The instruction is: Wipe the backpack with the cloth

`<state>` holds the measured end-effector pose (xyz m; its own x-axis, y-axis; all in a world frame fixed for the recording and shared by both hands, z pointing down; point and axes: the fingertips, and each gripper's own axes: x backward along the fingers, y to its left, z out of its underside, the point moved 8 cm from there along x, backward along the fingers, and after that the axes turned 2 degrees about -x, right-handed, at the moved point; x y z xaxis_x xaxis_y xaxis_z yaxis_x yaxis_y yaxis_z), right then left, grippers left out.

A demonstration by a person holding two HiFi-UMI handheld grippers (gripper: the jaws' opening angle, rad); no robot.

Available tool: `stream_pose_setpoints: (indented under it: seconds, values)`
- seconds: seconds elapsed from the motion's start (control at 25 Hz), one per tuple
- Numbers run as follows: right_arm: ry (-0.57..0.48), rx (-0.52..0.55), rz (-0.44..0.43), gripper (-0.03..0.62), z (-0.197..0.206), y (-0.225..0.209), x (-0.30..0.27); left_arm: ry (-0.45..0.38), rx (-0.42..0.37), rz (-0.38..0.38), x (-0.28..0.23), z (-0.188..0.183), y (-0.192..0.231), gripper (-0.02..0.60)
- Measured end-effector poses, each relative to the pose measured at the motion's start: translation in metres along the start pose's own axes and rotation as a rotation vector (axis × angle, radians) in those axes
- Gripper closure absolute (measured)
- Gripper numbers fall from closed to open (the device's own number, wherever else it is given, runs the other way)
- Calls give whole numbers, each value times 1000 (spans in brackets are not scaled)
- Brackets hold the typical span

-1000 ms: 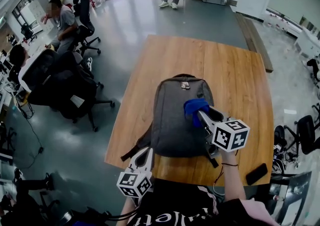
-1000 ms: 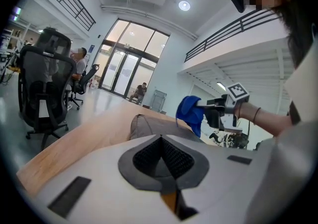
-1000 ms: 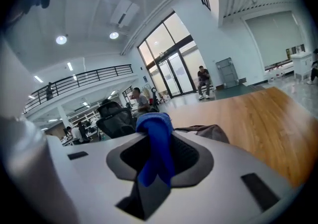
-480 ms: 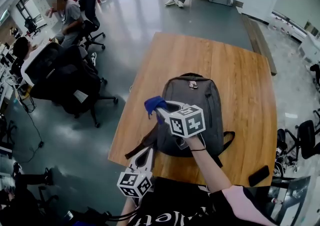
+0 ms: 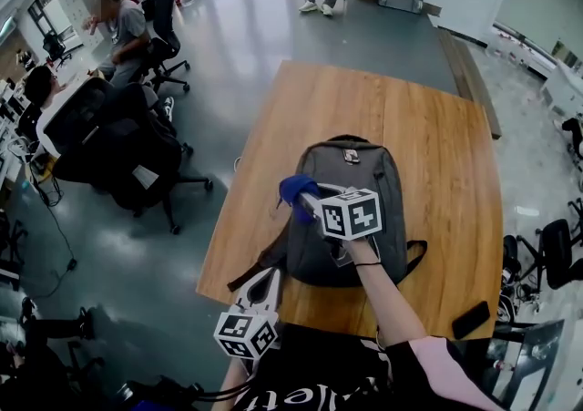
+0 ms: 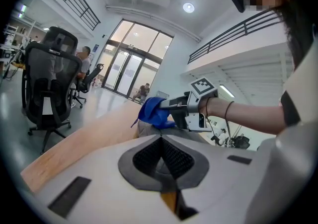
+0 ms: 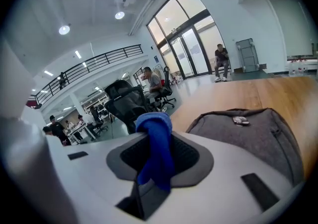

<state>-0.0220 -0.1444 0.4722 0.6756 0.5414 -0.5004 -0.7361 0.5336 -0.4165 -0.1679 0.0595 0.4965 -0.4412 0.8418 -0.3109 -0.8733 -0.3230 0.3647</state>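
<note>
Right gripper (image 7: 157,154), jaws clamped on a folded blue cloth (image 7: 155,131); beyond it, a grey fabric backpack (image 7: 251,136) lies on a light wooden tabletop (image 7: 268,94).

Left claw (image 5: 268,280): closed, empty, held low by torso. Right claw (image 5: 308,201): held forward on extended forearm, clamped on cloth (image 5: 297,190).

Bare table (image 5: 428,127) surrounds backpack (image 5: 364,168); phone (image 5: 472,316) near corner.
</note>
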Motion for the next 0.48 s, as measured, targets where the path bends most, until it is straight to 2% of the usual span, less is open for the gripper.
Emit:
stream_pose_setpoints:
  seconds: [0.32, 0.48]
  values:
    - [-85, -49, 106, 477, -8, -65, 76, 19, -13, 46, -16, -2, -13, 583]
    - [-113, -94, 187, 477, -2, -105, 114, 28, -21, 79, -28, -2, -23, 583]
